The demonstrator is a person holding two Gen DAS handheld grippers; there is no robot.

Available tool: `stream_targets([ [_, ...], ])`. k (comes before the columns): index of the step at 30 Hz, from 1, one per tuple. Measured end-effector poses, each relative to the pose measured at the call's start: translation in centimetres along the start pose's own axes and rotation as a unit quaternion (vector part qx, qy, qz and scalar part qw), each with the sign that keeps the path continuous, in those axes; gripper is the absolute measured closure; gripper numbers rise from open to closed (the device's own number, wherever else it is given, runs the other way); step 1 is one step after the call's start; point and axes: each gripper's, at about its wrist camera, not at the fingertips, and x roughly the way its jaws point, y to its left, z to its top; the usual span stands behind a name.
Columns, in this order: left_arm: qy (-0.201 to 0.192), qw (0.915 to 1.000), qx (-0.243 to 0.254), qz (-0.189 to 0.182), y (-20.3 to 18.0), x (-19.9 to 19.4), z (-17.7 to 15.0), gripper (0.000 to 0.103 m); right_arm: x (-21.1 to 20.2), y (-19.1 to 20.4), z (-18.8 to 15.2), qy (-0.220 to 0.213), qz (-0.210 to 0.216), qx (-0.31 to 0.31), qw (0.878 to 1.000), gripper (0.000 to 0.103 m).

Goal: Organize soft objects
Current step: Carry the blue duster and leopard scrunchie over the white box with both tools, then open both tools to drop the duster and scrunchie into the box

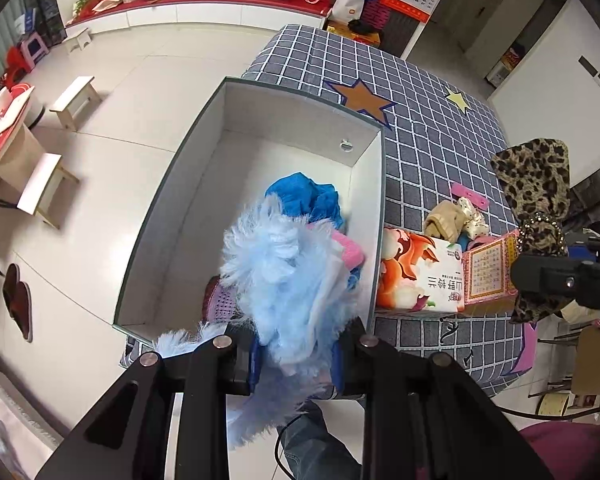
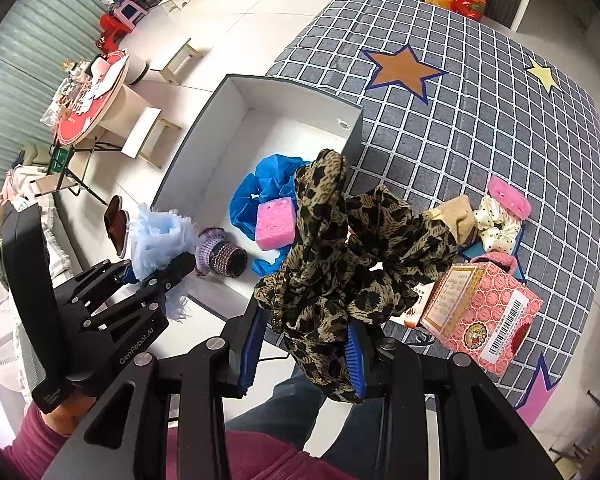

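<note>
Left wrist view shows our left tongs (image 1: 296,354) clamped on a fluffy light-blue fabric piece (image 1: 288,272), held over the near end of the white-lined open cardboard box (image 1: 236,120) on the grey checked bench (image 2: 480,120). Our right tongs (image 2: 306,346) grip a leopard-print fabric bow (image 2: 352,248) just beside the box, which holds a crumpled blue cloth (image 2: 268,184), a pink sponge (image 2: 275,222) and a purple knitted pouch (image 2: 224,258).

Box (image 1: 172,216) far half bare, open above; near half crowded: blue cloth (image 1: 304,196), pink sponge (image 2: 275,224).
</note>
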Motion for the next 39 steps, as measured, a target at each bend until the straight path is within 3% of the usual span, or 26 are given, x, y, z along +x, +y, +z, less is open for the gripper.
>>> stream_targets([
  [39,0.022,0.9990,-0.036,0.014,2.0,2.0,0.5,0.073,3.5,4.2,3.7,0.031,0.005,-0.054,0.998,0.066],
])
